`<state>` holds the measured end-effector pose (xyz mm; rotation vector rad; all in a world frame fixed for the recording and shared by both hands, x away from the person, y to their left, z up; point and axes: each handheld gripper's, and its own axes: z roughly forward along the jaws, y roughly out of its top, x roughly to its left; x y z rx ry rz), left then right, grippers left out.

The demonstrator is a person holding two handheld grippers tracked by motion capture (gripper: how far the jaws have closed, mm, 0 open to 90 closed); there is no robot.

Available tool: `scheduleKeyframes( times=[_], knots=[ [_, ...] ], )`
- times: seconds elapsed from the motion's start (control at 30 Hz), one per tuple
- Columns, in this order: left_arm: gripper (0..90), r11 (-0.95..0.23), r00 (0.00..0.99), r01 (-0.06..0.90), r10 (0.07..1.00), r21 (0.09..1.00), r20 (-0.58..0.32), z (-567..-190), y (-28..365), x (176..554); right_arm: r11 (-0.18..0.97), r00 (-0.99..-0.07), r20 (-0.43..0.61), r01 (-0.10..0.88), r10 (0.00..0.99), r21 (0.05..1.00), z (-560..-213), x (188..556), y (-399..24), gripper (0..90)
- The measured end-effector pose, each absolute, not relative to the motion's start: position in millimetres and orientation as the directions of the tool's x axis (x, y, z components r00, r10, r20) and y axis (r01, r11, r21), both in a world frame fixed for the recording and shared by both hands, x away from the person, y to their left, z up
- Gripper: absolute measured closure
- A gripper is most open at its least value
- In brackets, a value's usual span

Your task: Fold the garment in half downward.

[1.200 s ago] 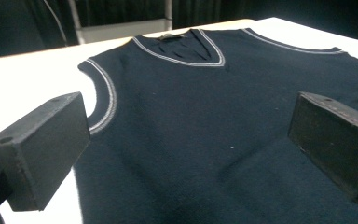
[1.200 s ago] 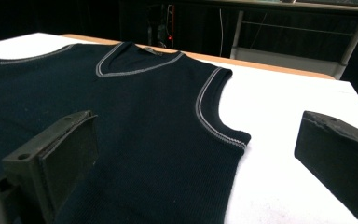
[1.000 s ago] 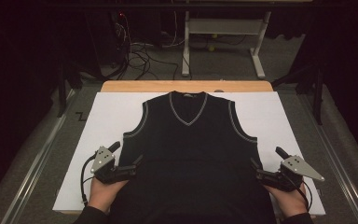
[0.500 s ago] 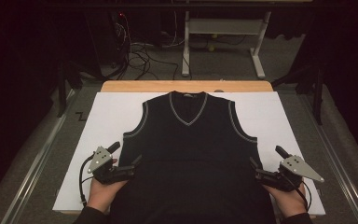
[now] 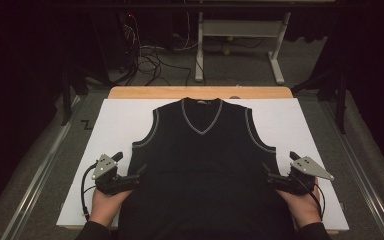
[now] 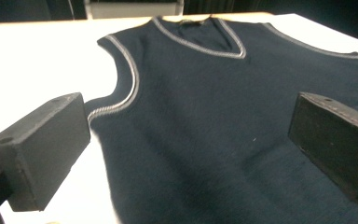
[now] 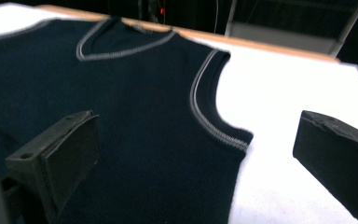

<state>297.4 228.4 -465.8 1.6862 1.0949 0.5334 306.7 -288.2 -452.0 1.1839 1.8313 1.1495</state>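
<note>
Left gripper (image 5: 139, 172): held in person's left hand (image 5: 107, 200), near-left of scene, jaws spread wide w/ nothing between them. Tips point inward at vest's left side edge, just below the armhole; left gripper view shows one jaw over white board, the other over dark knit. Grey three-cornered plate on top; black cable loops down beside the hand.

Right gripper (image 5: 267, 171): held in right hand (image 5: 302, 205), near-right, jaws likewise wide apart & empty. Tips at vest's right side edge, below the armhole; right gripper view has one jaw over knit, the other over board. Whether tips touch fabric: can't tell.

Vest (image 5: 202, 170): sleeveless V-neck, dark navy/black knit, grey trim at neck & both armholes. Lies flat, front up, neck toward far edge, hem toward near edge, roughly centred btwn the two grippers. Small label inside collar; text too small to read.

White board (image 5: 115, 120): under vest, covers most of tabletop; bare at left, right & far sides.

Table (image 5: 145, 92): wood, strip visible along far edge beyond board.

Surroundings: grey carpet (image 5: 45, 165) around table; white metal frame (image 5: 240, 45) & tangle of cables (image 5: 147, 60) on floor at far side; background dark.
</note>
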Motion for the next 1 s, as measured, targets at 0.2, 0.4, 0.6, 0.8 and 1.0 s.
scheduleKeyframes(
  times=[0.2, 0.4, 0.6, 0.8, 1.0],
  knots=[
    [0.0, -0.112, 0.476, 0.457, 0.869, 0.882, -0.136, -469, 230, 300, 0.230, -0.376, -0.071, 0.397, 0.924, 0.888, -456, 310, -287, 3.0],
    [0.0, -0.169, 0.457, 0.561, 0.879, 0.811, -0.133, -472, 228, 305, 0.248, -0.359, -0.079, 0.457, 0.930, 0.854, -458, 313, -290, 9.8],
    [13.9, -0.169, 0.411, 0.636, 0.900, 0.753, -0.145, -478, 231, 310, 0.248, -0.347, -0.048, 0.563, 0.937, 0.789, -466, 327, -295, 16.9],
    [29.4, -0.188, 0.404, 0.683, 0.902, 0.705, -0.151, -481, 229, 316, 0.225, -0.339, -0.004, 0.615, 0.941, 0.756, -469, 334, -301, 30.2],
    [36.3, -0.252, 0.422, 0.678, 0.903, 0.690, -0.085, -482, 220, 316, 0.243, -0.349, -0.010, 0.632, 0.937, 0.736, -470, 334, -299, 39.6]
  ],
)
